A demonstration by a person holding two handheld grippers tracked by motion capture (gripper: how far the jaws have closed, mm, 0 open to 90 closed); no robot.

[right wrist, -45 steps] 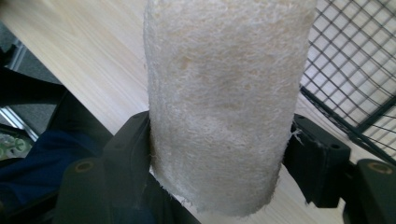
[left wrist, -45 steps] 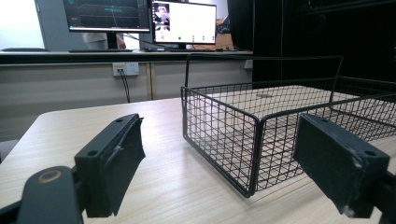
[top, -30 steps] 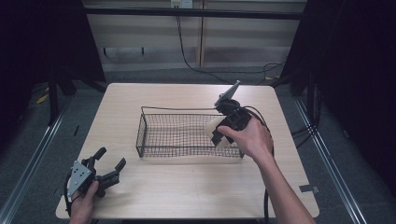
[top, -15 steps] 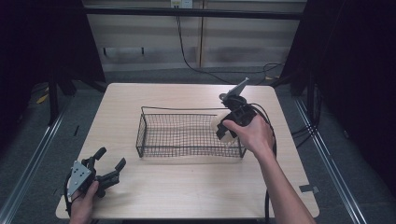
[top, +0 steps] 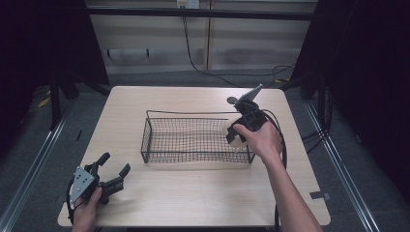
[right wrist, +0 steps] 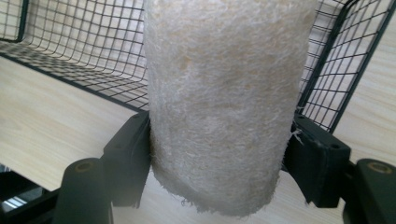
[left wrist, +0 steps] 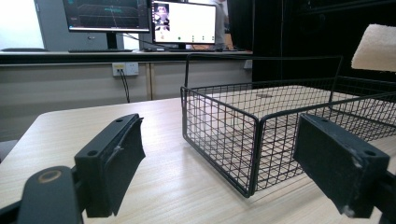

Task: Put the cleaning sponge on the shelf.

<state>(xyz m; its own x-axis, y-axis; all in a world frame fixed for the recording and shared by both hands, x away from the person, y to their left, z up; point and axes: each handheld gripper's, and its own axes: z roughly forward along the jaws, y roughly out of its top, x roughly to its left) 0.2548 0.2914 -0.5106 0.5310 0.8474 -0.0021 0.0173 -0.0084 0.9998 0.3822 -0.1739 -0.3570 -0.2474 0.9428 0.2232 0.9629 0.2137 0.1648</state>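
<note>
A black wire basket (top: 193, 114) stands mid-table. Over its right end my right gripper (top: 235, 137) is shut on a cream fibrous sponge (top: 232, 139), pointing down toward the basket floor. In the right gripper view the sponge (right wrist: 219, 93) fills the gap between both jaws of that gripper (right wrist: 217, 161), with the basket mesh (right wrist: 70, 51) just behind. My left gripper (top: 115, 163) rests open at the table's front left, nothing between its jaws. The left gripper view looks past the open gripper (left wrist: 219, 163) at the basket's near corner (left wrist: 219, 135) and the sponge (left wrist: 376, 46) above the far end.
The wooden table (top: 193, 203) has bare room in front of and beside the basket. A cable trails from the right gripper over the table's right side (top: 283, 145). Monitors (left wrist: 140, 18) stand on a bench beyond the table.
My right gripper, still holding the sponge, has shifted a little to the right and lower over the basket's right end. The left gripper has kept still.
</note>
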